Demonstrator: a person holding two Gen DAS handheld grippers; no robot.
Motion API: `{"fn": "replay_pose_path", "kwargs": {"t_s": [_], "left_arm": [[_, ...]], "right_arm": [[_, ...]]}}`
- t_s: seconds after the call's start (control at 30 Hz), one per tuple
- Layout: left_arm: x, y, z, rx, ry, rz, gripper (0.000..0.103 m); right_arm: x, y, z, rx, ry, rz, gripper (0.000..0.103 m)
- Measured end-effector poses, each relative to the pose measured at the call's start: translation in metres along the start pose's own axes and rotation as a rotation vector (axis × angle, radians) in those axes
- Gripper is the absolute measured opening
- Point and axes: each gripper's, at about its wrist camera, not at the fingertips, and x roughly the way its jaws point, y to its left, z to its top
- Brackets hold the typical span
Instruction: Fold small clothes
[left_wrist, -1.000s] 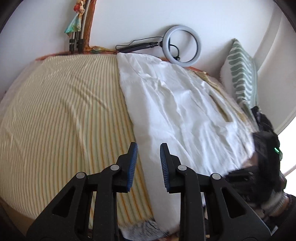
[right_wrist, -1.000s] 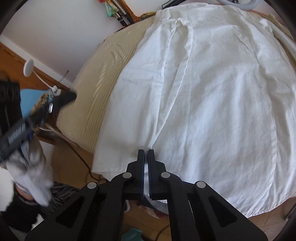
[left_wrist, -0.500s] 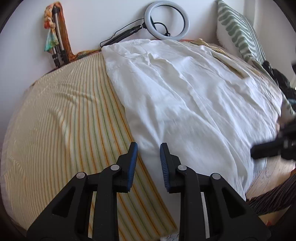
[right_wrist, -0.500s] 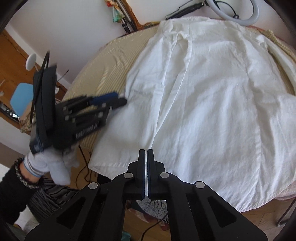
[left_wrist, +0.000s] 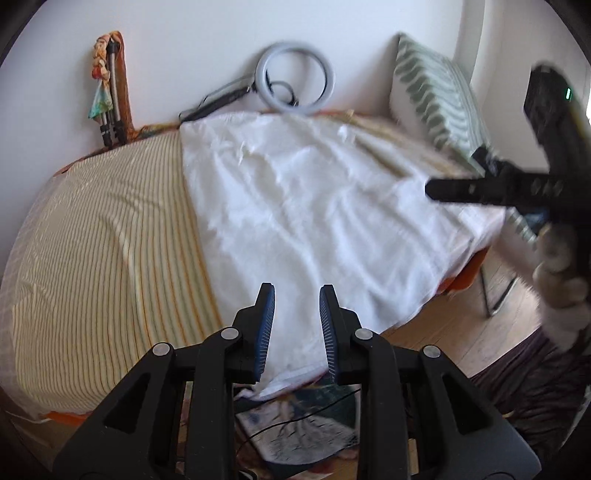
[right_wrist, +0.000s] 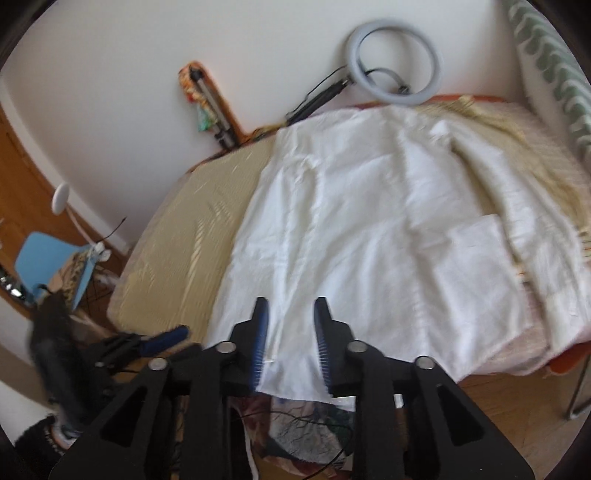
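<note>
White cloth: we see a white shirt (right_wrist: 369, 236) spread flat on the bed (left_wrist: 103, 236), its hem hanging just over the bed's near edge.
Shirt on the bed: it covers the bed's right part in the left wrist view; the striped cover lies bare beside it.
Right gripper (right_wrist: 290, 332): we see its jaws opening above the hem at the bed's edge; the pads do not press on the cloth.
Left gripper (left_wrist: 295, 317): we see it partly open, holding nothing, above the shirt's near corner at the bed's edge.
Ring light (right_wrist: 395, 66): leaning on the wall at the far side of the bed, just beyond the shirt's collar end.
Pillow (left_wrist: 436, 99): green-patterned, upright at the bed's far right corner.
Tripod (left_wrist: 109, 107): against the wall behind the bed's striped side.
</note>
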Motion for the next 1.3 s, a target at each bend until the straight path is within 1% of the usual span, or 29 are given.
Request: {"fn": "replay_pose_path", "kwargs": {"t_s": [0.07, 0.17, 0.2, 0.23, 0.33, 0.43, 0.5, 0.57, 0.67, 0.73, 0.8, 0.87, 0.9, 0.97, 1.03, 1.1, 1.17, 1.2, 1.23, 1.27, 1.3], "left_arm": [[-0.012, -0.004, 0.010, -0.007, -0.032, -0.041, 0.024], [-0.022, -0.011, 0.018, -0.022, -0.054, -0.082, 0.029], [-0.022, -0.013, 0.020, -0.032, -0.054, -0.087, 0.030], [-0.021, -0.015, 0.023, -0.047, -0.050, -0.098, 0.030], [-0.012, -0.023, 0.031, -0.073, -0.034, -0.134, 0.030], [0.003, -0.033, 0.038, -0.069, -0.039, -0.130, 0.030], [0.017, -0.039, 0.046, -0.092, -0.036, -0.140, 0.030], [0.034, -0.045, 0.053, -0.106, -0.016, -0.158, 0.030], [0.058, -0.055, 0.062, -0.097, 0.003, -0.149, 0.030], [0.073, -0.058, 0.067, -0.105, 0.020, -0.157, 0.030], [0.091, -0.061, 0.073, -0.112, 0.043, -0.169, 0.030], [0.108, -0.063, 0.079, -0.103, 0.061, -0.176, 0.030], [0.115, -0.064, 0.081, -0.099, 0.069, -0.175, 0.030], [0.129, -0.064, 0.087, -0.101, 0.086, -0.175, 0.030], [0.138, -0.062, 0.091, -0.116, 0.101, -0.174, 0.030], [0.144, -0.059, 0.094, -0.140, 0.126, -0.185, 0.030], [0.144, -0.057, 0.095, -0.143, 0.139, -0.191, 0.030], [0.142, -0.056, 0.095, -0.143, 0.139, -0.187, 0.030], [0.139, -0.055, 0.094, -0.146, 0.134, -0.183, 0.030], [0.135, -0.054, 0.093, -0.156, 0.128, -0.182, 0.030], [0.132, -0.051, 0.092, -0.176, 0.118, -0.182, 0.030]], "right_arm": [[-0.014, -0.011, 0.007, 0.026, -0.013, -0.026, 0.029], [-0.041, -0.032, 0.023, 0.068, -0.037, -0.013, 0.030], [-0.049, -0.042, 0.027, 0.070, -0.044, -0.015, 0.035], [-0.056, -0.052, 0.032, 0.072, -0.057, -0.035, 0.038], [-0.071, -0.088, 0.035, 0.095, -0.075, -0.096, 0.038], [-0.077, -0.134, 0.037, 0.151, -0.075, -0.120, 0.038], [-0.076, -0.166, 0.038, 0.201, -0.069, -0.138, 0.038], [-0.070, -0.198, 0.039, 0.240, -0.053, -0.165, 0.038], [-0.056, -0.240, 0.037, 0.277, -0.016, -0.196, 0.038], [-0.044, -0.264, 0.033, 0.302, 0.009, -0.188, 0.038], [-0.031, -0.285, 0.031, 0.323, 0.040, -0.158, 0.038], [-0.016, -0.294, 0.033, 0.311, 0.071, -0.131, 0.038], [-0.008, -0.297, 0.036, 0.289, 0.092, -0.132, 0.038], [0.010, -0.299, 0.042, 0.233, 0.138, -0.159, 0.038], [0.026, -0.303, 0.046, 0.205, 0.177, -0.171, 0.038], [0.031, -0.303, 0.049, 0.198, 0.179, -0.169, 0.038], [0.032, -0.303, 0.052, 0.208, 0.190, -0.170, 0.040], [0.034, -0.302, 0.052, 0.206, 0.198, -0.182, 0.038], [0.033, -0.302, 0.051, 0.196, 0.206, -0.197, 0.027], [0.033, -0.299, 0.051, 0.185, 0.218, -0.218, 0.008], [0.033, -0.299, 0.051, 0.189, 0.215, -0.224, 0.007]]}}
